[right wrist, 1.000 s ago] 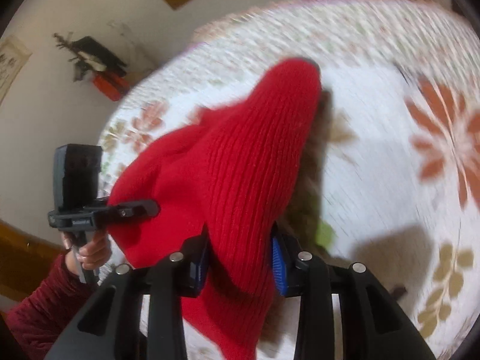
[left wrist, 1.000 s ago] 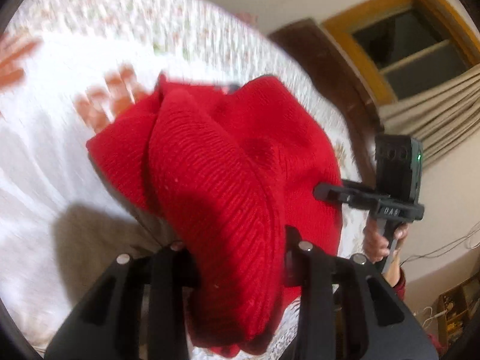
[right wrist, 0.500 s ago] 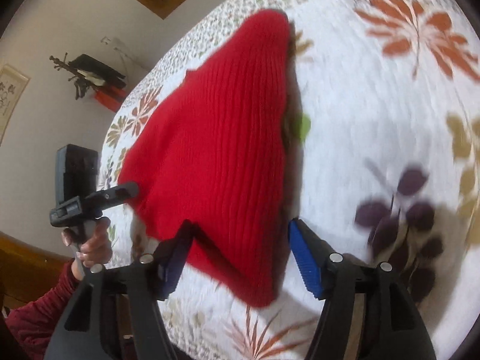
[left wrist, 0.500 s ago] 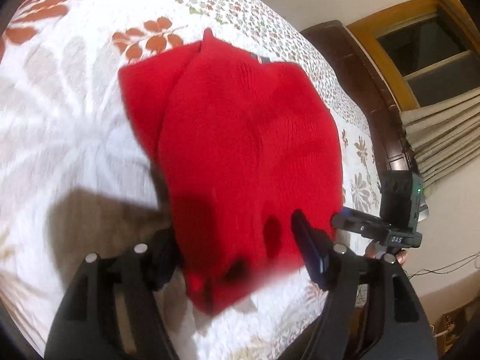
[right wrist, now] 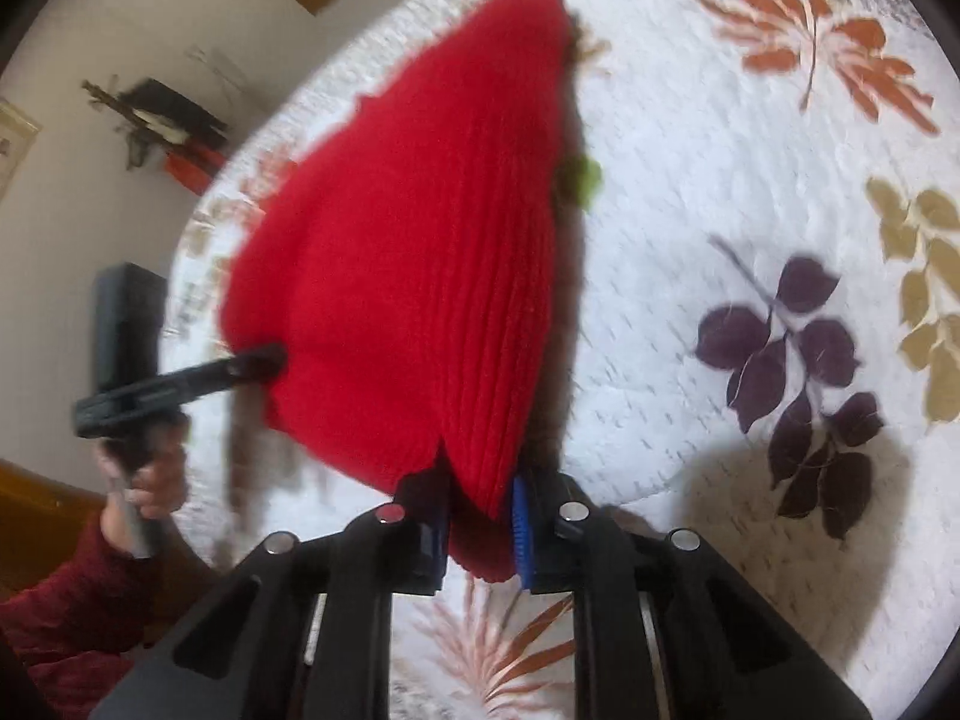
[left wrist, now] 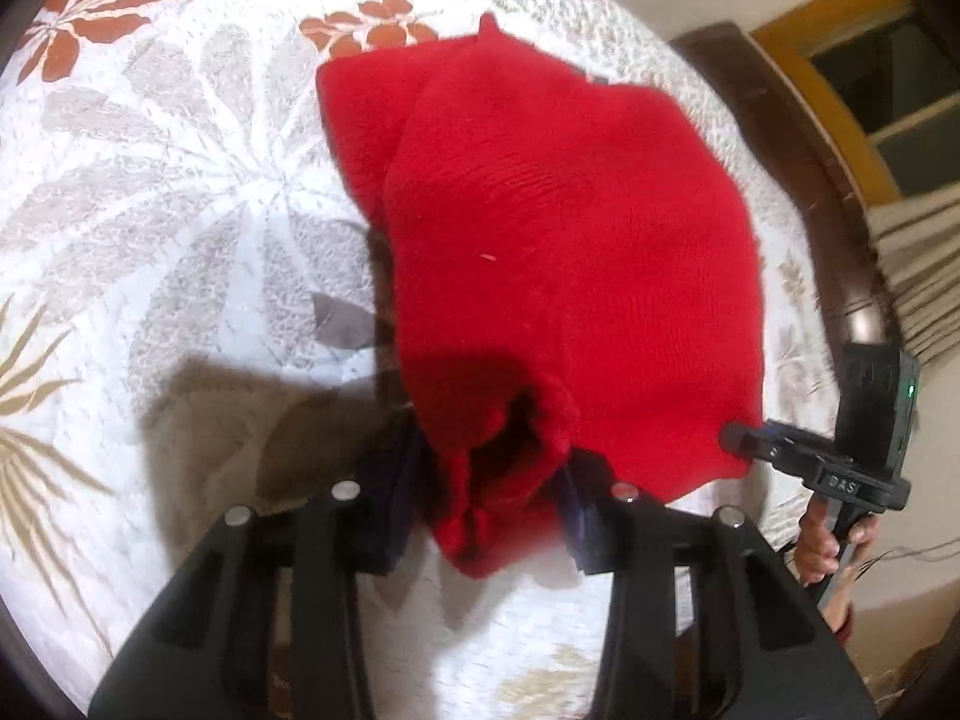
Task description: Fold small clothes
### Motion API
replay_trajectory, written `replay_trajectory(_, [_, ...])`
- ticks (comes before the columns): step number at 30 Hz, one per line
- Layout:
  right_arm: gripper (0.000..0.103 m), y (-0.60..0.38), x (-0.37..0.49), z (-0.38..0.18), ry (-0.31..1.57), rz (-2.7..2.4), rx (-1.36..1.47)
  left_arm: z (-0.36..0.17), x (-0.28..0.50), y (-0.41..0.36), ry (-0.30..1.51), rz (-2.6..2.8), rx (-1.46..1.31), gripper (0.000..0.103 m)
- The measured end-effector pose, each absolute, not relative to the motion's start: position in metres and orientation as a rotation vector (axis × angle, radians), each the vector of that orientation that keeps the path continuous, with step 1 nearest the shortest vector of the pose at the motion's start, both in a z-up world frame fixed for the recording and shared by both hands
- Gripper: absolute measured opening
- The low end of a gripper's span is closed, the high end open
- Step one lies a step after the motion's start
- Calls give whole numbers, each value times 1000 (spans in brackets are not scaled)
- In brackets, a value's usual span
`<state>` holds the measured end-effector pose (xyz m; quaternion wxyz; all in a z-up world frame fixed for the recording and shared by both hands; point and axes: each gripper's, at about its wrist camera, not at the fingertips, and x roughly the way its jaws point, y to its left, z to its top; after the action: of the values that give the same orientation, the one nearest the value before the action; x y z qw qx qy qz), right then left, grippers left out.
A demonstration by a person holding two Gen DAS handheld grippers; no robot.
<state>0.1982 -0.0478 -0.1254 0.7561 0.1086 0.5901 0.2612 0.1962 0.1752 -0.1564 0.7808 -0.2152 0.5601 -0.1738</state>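
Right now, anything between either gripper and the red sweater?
Nothing visible. The left gripper and the right gripper each already have a near corner of the red sweater between their fingers, and only the bedspread lies around it.

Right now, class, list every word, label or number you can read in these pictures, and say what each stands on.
"DAS": pale lettering, partly blurred, on the black bar of the right tongs, seen from the left wrist.
Small dark tag on the red knitted garment: too small to read.
Nothing else legible.

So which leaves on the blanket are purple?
The purple sprig right of the red knit garment; the leaves above it are orange, the edge ones tan.
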Motion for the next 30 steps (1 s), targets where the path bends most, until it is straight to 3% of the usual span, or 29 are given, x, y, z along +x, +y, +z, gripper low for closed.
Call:
replay_trajectory(6, [20,-39,185,-126,1240,521,193,-151,189,166,1164,-347,-377,41])
replay_trajectory(8, [30,-35,177,-117,1212,482,171,-144,183,169,1160,-310,-395,47])
replay_trajectory(9, [43,-39,174,-111,1190,462,158,-139,179,169,1150,-283,-393,51])
replay_trajectory(11, [72,-37,162,-98,1137,412,117,-130,168,169,1126,-201,-357,73])
replay_trajectory(12, [89,-34,153,-89,1097,361,73,-126,159,171,1115,-163,-332,74])
replay_trajectory(15, [100,-25,134,-74,1029,267,-24,-114,140,169,1086,-87,-271,80])
replay_trajectory(30, [99,-6,75,-46,976,251,-15,-74,70,161,986,43,-157,87])
